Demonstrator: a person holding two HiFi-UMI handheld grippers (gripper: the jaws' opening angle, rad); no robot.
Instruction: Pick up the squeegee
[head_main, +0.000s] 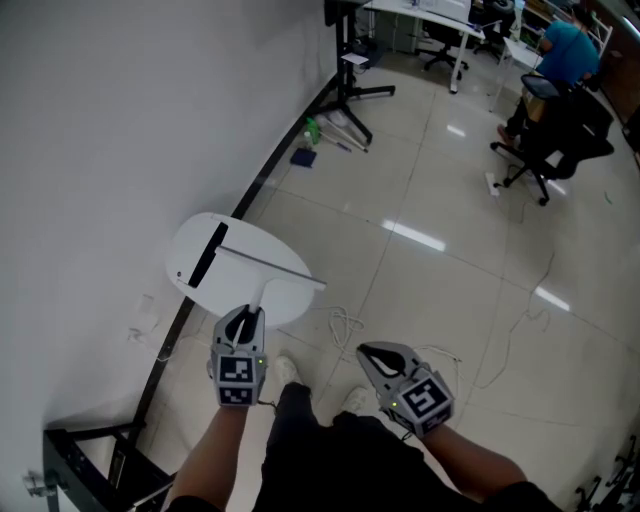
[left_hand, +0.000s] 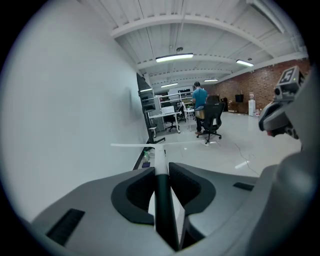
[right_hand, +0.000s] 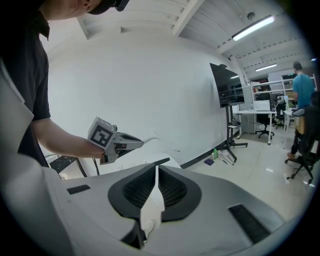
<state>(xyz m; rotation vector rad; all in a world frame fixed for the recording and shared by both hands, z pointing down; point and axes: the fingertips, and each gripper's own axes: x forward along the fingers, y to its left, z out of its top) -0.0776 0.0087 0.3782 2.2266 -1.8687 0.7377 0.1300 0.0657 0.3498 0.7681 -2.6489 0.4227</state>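
The squeegee (head_main: 270, 268) has a thin white blade, a white stem and a dark handle. It is held above the near edge of a small white round table (head_main: 190, 245). My left gripper (head_main: 248, 318) is shut on its handle. In the left gripper view the handle runs between the jaws, and the squeegee's (left_hand: 159, 152) blade lies crosswise ahead of the left gripper (left_hand: 161, 172). My right gripper (head_main: 368, 352) hangs to the right over the floor, shut and with nothing in it. The right gripper view shows the right gripper (right_hand: 156, 172) with its jaws together and the left gripper (right_hand: 116, 144) beyond.
A black bar (head_main: 208, 255) lies on the table. A white wall runs along the left, with a black frame (head_main: 90, 450) at the bottom left. White cables (head_main: 345, 325) trail on the tiled floor. Farther off are a black stand (head_main: 350, 95) and a person on an office chair (head_main: 555, 90).
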